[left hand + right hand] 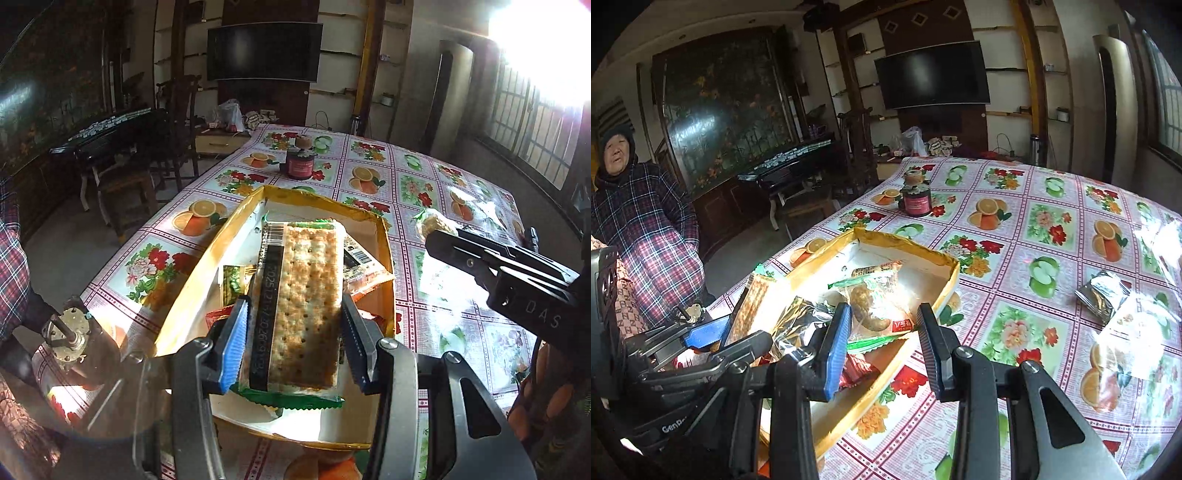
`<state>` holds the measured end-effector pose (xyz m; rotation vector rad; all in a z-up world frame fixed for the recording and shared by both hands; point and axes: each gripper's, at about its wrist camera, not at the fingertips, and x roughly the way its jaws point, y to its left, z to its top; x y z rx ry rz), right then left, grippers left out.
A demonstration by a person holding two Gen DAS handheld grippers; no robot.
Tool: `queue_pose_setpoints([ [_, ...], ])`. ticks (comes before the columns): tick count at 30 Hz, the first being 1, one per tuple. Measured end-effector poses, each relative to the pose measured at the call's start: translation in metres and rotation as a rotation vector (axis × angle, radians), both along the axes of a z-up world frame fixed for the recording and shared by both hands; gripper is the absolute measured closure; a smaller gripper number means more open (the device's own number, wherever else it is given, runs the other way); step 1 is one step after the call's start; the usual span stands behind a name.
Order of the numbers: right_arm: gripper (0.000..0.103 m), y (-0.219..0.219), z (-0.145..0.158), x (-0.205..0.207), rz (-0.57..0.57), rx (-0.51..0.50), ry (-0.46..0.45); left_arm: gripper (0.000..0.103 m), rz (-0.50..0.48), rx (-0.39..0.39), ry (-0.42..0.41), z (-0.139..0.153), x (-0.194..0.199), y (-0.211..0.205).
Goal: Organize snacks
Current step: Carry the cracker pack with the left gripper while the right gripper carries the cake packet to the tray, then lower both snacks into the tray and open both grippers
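Observation:
My left gripper (pixel 295 341) is shut on a long packet of square crackers (pixel 306 295) in clear wrap with green ends. It hangs over the open yellow-rimmed box (pixel 317 197), where several snack packets lie. In the right wrist view the same cracker packet (pixel 753 306) stands at the box's left rim (pixel 905 245). My right gripper (pixel 882 347) is shut on a clear packet of round brown biscuits (pixel 871 306) with a green edge. The left wrist view shows it to the right of the box, the biscuit packet (pixel 432 221) sticking out past its tips.
A dark jar (pixel 916 199) stands on the fruit-patterned tablecloth (pixel 1015 258) beyond the box. A silver packet (pixel 1102 295) and clear wrapped packets (pixel 1141 332) lie at the table's right. A person in a plaid coat (pixel 646 221) stands at the left, by dark furniture.

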<state>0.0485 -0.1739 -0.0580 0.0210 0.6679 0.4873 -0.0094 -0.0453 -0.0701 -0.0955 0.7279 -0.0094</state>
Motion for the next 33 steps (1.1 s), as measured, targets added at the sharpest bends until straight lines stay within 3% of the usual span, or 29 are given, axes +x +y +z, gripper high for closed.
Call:
queue_pose_setpoints([
  [5, 0.067, 0.027, -0.011, 0.03, 0.043, -0.021, 0.039, 0.054, 0.006, 0.0, 0.022, -0.007, 0.006, 0.007],
  [11, 0.067, 0.05, -0.031, 0.064, 0.065, -0.069, 0.094, 0.054, 0.001, -0.018, 0.106, -0.026, 0.019, 0.013],
  [23, 0.064, 0.056, -0.052, 0.09, 0.075, -0.089, 0.167, 0.053, 0.004, -0.03, 0.115, -0.028, 0.028, 0.02],
  [24, 0.064, 0.056, -0.052, 0.09, 0.075, -0.09, 0.164, 0.052, 0.002, -0.027, 0.12, -0.029, 0.029, 0.019],
  [28, 0.061, 0.055, -0.048, 0.088, 0.079, -0.084, 0.159, 0.03, 0.01, -0.014, 0.122, -0.028, 0.03, 0.018],
  [33, 0.043, 0.049, -0.037, 0.081, 0.094, -0.094, 0.129, 0.02, -0.008, -0.002, 0.107, -0.021, 0.025, 0.015],
])
